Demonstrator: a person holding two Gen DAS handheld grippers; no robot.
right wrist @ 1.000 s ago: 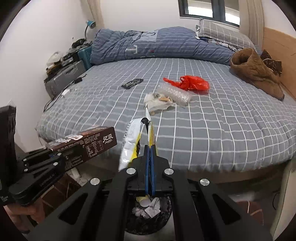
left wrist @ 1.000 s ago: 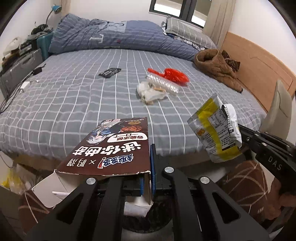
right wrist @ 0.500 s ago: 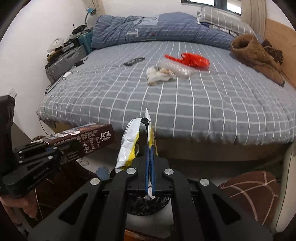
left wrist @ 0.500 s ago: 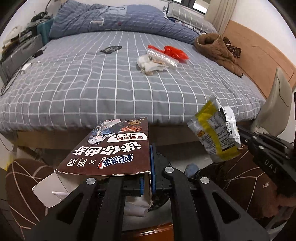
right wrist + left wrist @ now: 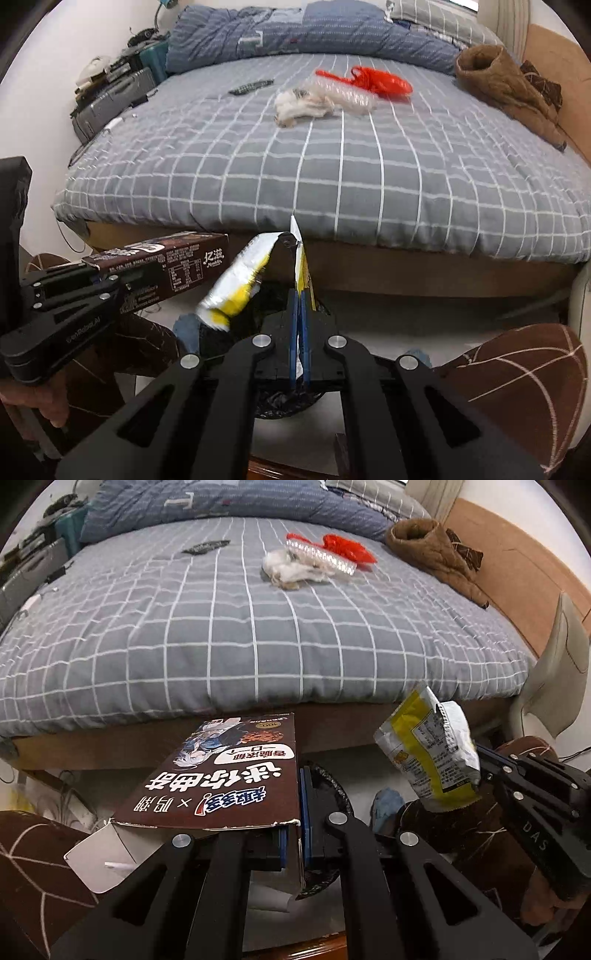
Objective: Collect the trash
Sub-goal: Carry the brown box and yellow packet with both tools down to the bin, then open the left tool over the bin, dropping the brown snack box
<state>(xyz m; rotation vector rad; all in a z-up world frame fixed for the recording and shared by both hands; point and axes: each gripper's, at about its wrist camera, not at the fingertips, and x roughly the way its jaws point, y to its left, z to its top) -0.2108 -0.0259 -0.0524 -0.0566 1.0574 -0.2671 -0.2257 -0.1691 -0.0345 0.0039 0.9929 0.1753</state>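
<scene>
Trash is pinched in both grippers: the left gripper (image 5: 293,843) is clamped on a brown snack box (image 5: 225,775), and the right gripper (image 5: 300,314) is clamped on a yellow-and-white snack bag (image 5: 240,284). Both hang over a black-lined bin (image 5: 280,400) on the floor beside the bed (image 5: 332,166). On the bed lie crumpled white tissue (image 5: 299,105), clear plastic packaging (image 5: 347,95) and a red bag (image 5: 376,81).

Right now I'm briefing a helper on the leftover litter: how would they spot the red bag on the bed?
Look at the wide grey checked bed, toward its far half short of the rolled blue duvet. There lies the crumpled red plastic bag, behind a clear ribbed plastic tray and a white tissue wad. It is the only bright red thing there.
</scene>
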